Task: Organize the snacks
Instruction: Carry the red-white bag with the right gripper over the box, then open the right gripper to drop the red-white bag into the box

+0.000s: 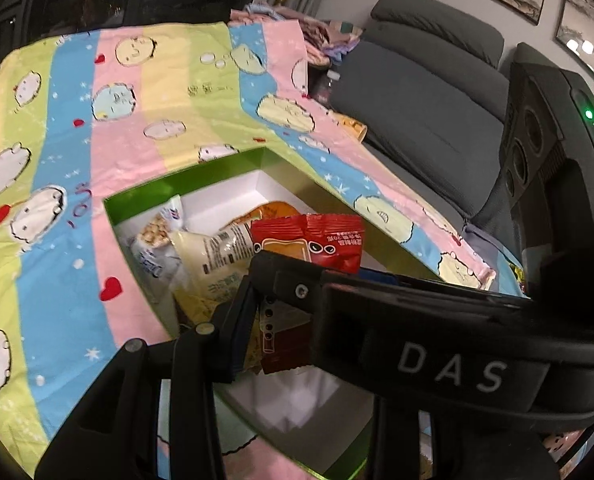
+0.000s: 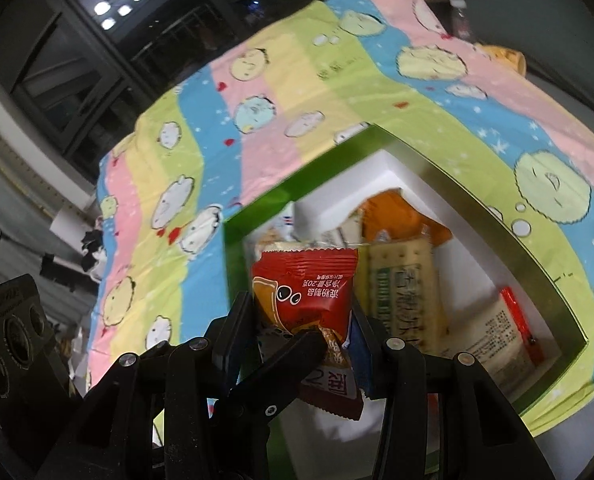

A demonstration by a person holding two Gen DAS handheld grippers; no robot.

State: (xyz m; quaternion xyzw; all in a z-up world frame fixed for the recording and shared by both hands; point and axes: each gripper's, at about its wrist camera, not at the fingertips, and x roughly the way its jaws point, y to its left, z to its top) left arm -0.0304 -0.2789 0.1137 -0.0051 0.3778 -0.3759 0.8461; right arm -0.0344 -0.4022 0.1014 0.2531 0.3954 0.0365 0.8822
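Left wrist view. Your left gripper sits low over the green-rimmed rectangular cardboard box with white lining. A glossy red foil snack packet with crimped ends stands between the black jaws, but the other gripper's bar crosses in front; you cannot tell from here which jaws pinch it. Behind it in the box lie a cream plastic pouch with small print, a white-and-blue bag printed with round puffs and an orange wrapper. The box rests on a pastel-striped cotton cloth with cartoon blobs and red hearts, lightly creased, covering the bench. A grey padded sofa stands beside the bench, at the right of the picture.

Right wrist view. Your right gripper has its jaws closed on the red foil snack packet, held upright above the box's near end; a slim black finger from the other gripper crosses the packet's brown lower edge. Deeper in the green-rimmed box lie a pale green cracker sleeve, the orange wrapper and a cream packet with a red strip. The striped cloth surrounds the box.
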